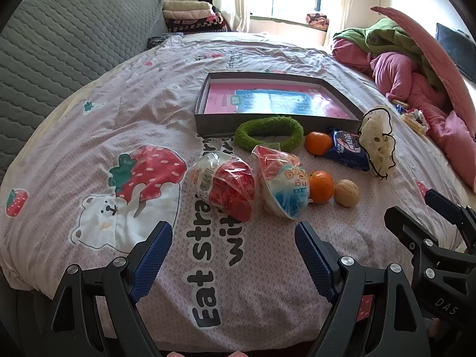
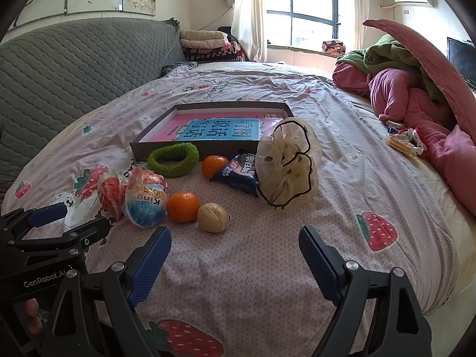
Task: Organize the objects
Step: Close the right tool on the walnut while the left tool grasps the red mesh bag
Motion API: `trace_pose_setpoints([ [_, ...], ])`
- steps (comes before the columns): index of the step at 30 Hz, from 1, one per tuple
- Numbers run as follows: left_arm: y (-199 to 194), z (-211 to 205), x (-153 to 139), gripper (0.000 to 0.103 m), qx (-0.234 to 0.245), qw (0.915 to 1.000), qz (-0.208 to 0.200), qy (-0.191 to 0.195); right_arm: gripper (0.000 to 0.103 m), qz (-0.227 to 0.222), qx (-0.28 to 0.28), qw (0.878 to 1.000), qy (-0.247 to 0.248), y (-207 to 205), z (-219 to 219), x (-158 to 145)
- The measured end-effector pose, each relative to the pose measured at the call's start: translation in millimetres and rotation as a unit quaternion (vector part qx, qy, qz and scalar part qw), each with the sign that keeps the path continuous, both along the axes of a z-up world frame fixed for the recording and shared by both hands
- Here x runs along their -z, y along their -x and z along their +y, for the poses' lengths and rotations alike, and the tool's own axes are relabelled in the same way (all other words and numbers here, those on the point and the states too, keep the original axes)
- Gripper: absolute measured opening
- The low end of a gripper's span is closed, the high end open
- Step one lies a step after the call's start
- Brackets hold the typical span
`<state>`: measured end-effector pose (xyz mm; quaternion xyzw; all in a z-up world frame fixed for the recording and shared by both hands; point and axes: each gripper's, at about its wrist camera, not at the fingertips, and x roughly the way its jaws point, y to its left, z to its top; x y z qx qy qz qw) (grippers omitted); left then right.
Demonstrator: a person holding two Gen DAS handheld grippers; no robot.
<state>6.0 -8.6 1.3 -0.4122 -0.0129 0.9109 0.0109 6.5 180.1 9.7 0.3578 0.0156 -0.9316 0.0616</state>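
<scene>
On the bedspread (image 2: pixel 267 267), two round glossy orange tangerines (image 2: pixel 182 206).

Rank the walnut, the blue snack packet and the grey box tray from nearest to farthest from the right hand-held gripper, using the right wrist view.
From the right hand-held gripper:
1. Walnut, just ahead, slightly left.
2. Blue snack packet, farther back, centre.
3. Grey box tray, behind everything.

1. A bed (image 2: pixel 267 267) under a strawberry-print cover carries everything.
2. On it: grey tray (image 2: pixel 154 148), green ring (image 2: pixel 174 160), two oranges (image 2: pixel 182 206), walnut (image 2: pixel 212 217), two wrapped eggs (image 2: pixel 144 205), blue packet (image 2: pixel 238 175), cream scrunchie (image 2: pixel 285 169).
</scene>
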Motion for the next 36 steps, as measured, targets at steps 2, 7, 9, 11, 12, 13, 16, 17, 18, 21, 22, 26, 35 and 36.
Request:
trace_pose_setpoints([
  [2, 0.2, -0.1, 0.4, 0.085, 0.0, 1.0, 0.0, 0.001, 0.087, 0.0, -0.001, 1.0, 0.001, 0.2, -0.1, 0.6],
  [7, 1.6, -0.8, 3.2, 0.085, -0.001, 1.0, -0.006, 0.001, 0.087, -0.005, -0.001, 1.0, 0.0, 1.6, -0.4, 2.9],
  [9, 2.0, -1.0, 4.3, 0.085, -0.001, 1.0, -0.007, 0.0, 0.087, -0.005, -0.001, 1.0, 0.0, 1.7, -0.4, 3.6],
  [11, 2.2, -1.1, 5.1, 0.085, -0.001, 1.0, -0.008, 0.001, 0.087, -0.006, -0.002, 1.0, -0.001, 2.1, -0.2, 4.6],
  [12, 2.7, -1.1, 5.7, 0.085, -0.001, 1.0, -0.008, 0.001, 0.087, -0.007, -0.002, 1.0, -0.002, 2.5, -0.5, 4.9],
  [13, 2.9, -1.1, 6.3, 0.085, 0.0, 1.0, -0.009, 0.001, 0.087, -0.008, -0.003, 1.0, -0.002, 2.9, -0.8, 5.4],
  [16, 2.9, -0.7, 7.6, 0.085, 0.0, 0.9999, -0.011, 0.0, 0.087, -0.008, -0.005, 1.0, -0.004, 2.9, -1.5, 6.5],
  [17, 2.8, -1.0, 7.9, 0.085, 0.0, 0.9999, -0.012, 0.001, 0.087, -0.009, -0.005, 1.0, -0.004, 2.9, -1.7, 6.7],
  [18, 2.8, -1.5, 8.4, 0.085, 0.0, 0.9999, -0.012, 0.0, 0.087, -0.008, -0.006, 1.0, -0.004, 2.5, -1.9, 6.6],
  [21, 4.1, -5.0, 10.5, 0.085, -0.005, 0.9999, -0.012, 0.001, 0.087, -0.005, -0.009, 1.0, -0.007, 1.6, -2.8, 6.1],
  [22, 4.5, -7.1, 11.6, 0.085, -0.008, 0.9999, -0.012, 0.002, 0.087, -0.005, -0.01, 1.0, -0.008, 1.7, -3.4, 6.2],
  [26, 8.0, -16.6, 16.7, 0.085, -0.019, 0.9996, -0.019, 0.003, 0.087, -0.014, -0.014, 1.0, -0.003, 3.3, -4.3, 10.0],
  [35, 13.5, -20.2, 23.8, 0.085, -0.02, 0.9995, -0.023, -0.002, 0.087, -0.022, -0.019, 1.0, 0.007, 7.2, -4.5, 18.2],
  [36, 14.6, -20.0, 24.5, 0.085, -0.021, 0.9995, -0.023, -0.002, 0.087, -0.023, -0.019, 1.0, 0.006, 8.3, -4.9, 19.8],
])
